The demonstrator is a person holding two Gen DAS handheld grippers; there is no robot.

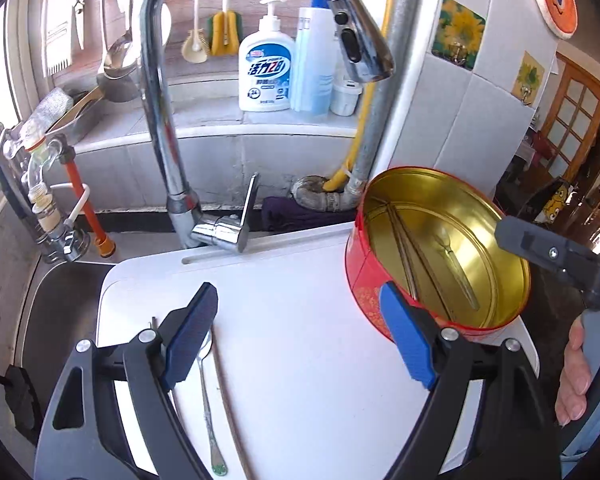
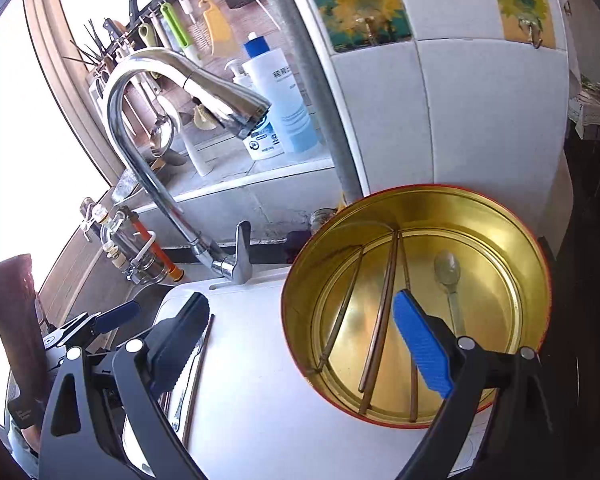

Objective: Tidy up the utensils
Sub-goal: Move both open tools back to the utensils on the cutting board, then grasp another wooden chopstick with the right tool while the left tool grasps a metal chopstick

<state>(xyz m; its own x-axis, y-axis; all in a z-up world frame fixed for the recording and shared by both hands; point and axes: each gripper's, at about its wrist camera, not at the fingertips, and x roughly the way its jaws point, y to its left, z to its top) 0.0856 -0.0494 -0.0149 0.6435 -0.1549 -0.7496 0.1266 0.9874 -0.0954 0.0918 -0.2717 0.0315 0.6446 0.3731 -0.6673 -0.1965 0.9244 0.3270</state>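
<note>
You are between pieces: the tin (image 2: pixel 416 304) already holds chopsticks (image 2: pixel 380 320) and a spoon (image 2: pixel 448 276), and both of your grippers are empty, so the step in hand looks like going back for what is left on the white board (image 1: pixel 300 320). Your left gripper (image 1: pixel 300 340) hangs over the board with its fingers spread wide and nothing between them; your right gripper (image 2: pixel 300 348) is spread just as wide, one pad over the board and the other over the tin's mouth. The loose spoon (image 1: pixel 206 396) lies on the board's left part, just under your left gripper's left pad, with a single chopstick (image 1: pixel 230 412) right beside it. Its long axis runs roughly toward and away from you, bowl at the far end, handle tip with a small green mark at the near end. The chopstick lies nearly parallel to it. For the next move, I judge you should bring the left gripper down over the handle with the pads set across that axis, and close on the spoon alone so the chopstick is not dragged along.
</note>
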